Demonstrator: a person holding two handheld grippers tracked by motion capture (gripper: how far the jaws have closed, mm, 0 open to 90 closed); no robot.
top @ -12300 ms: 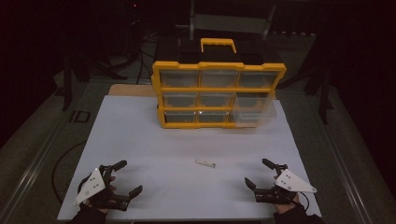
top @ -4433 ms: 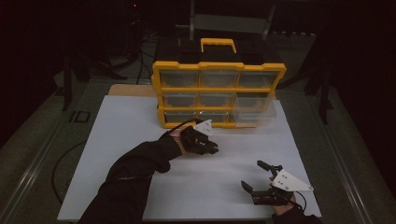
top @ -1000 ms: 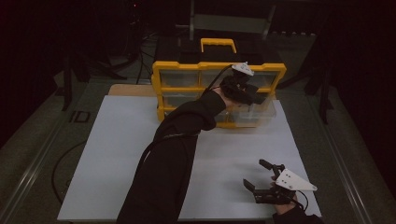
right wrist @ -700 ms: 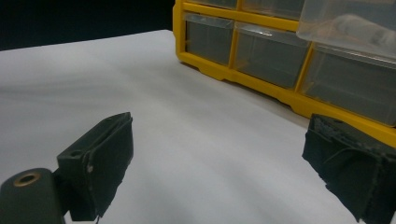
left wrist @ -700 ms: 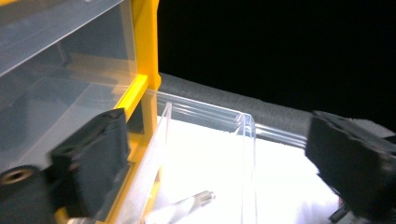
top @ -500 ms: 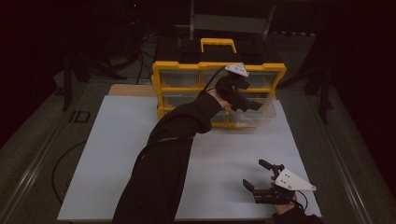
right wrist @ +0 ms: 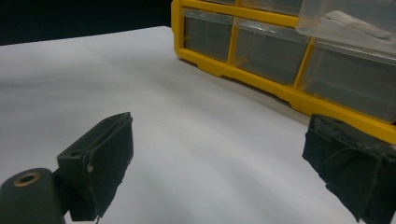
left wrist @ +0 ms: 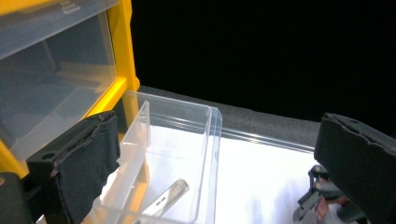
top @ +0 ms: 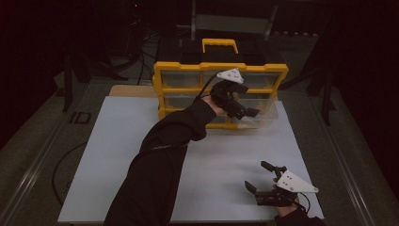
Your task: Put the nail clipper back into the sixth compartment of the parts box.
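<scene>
The left gripper (top: 245, 112) hung with its foam-padded black jaws spread wide above the pulled-out clear plastic drawer (left wrist: 187, 154) of the yellow-framed organizer (top: 221, 94). A slim, flat metallic piece (left wrist: 166, 199) lay inside that drawer. The right gripper (top: 266, 183) rested spread on the smooth white mat (top: 141, 141).

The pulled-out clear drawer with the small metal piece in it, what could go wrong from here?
1. The clear drawer sticks far out of the yellow organizer; a push off line might jam it or shift the whole organizer.
2. The left gripper hangs open right above it, and a jaw could catch the drawer wall on the way out.
3. The small metal piece lies loose, so a hard shove may make it slide.
</scene>
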